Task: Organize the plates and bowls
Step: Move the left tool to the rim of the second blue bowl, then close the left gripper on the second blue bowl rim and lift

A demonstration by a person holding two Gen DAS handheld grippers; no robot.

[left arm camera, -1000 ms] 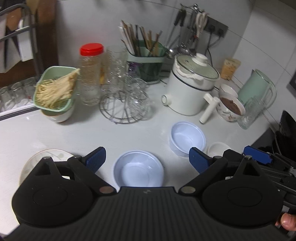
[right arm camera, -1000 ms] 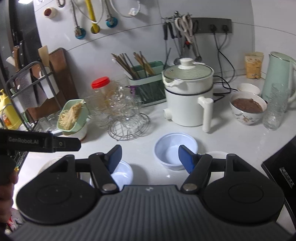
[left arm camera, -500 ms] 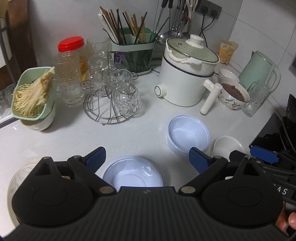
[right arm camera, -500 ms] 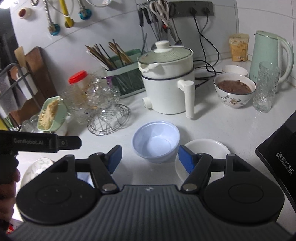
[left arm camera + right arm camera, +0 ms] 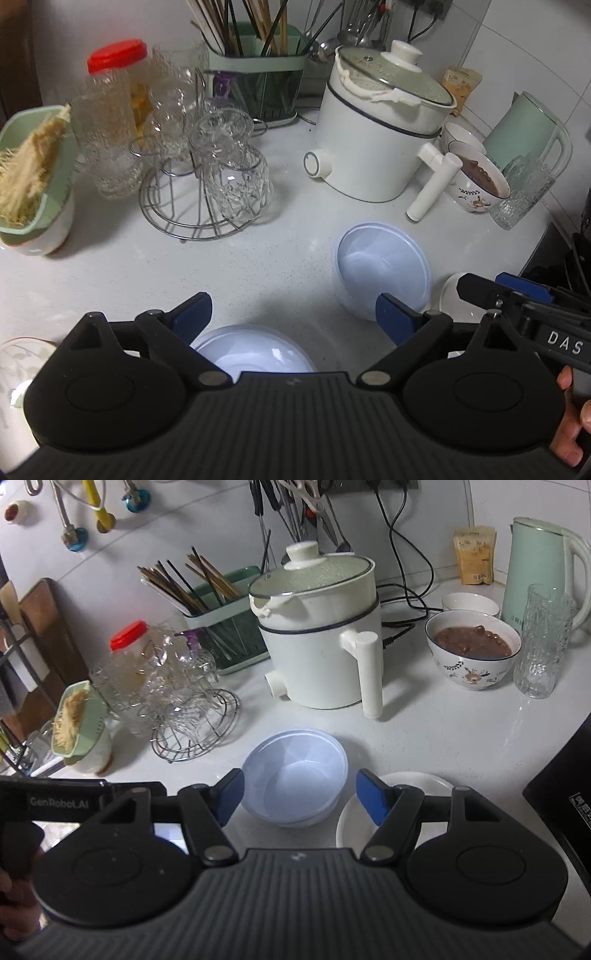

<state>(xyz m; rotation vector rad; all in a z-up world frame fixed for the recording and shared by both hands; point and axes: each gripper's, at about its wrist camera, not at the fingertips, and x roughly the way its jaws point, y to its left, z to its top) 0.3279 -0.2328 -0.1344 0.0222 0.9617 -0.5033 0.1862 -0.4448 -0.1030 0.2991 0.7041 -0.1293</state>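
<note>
Left tool point(image 5: 293, 310) apart above shallow bowl point(image 5: 255, 350), right tool point(image 5: 299, 794) apart framing deep bowl point(image 5: 295, 775)

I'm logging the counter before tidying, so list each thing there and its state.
left gripper: open, empty
right gripper: open, empty
deep blue bowl: upright, empty
shallow blue bowl: upright, empty
white plate: flat, empty
pot: lid on
patterned bowl: full of brown food
tall glass: upright, empty

A white speckled countertop point(image 5: 461, 738) is seen; on it are set a pale blue bowl point(image 5: 295, 775) near, a white plate point(image 5: 354, 823) right, and an electric pot point(image 5: 317, 646) far.
</note>
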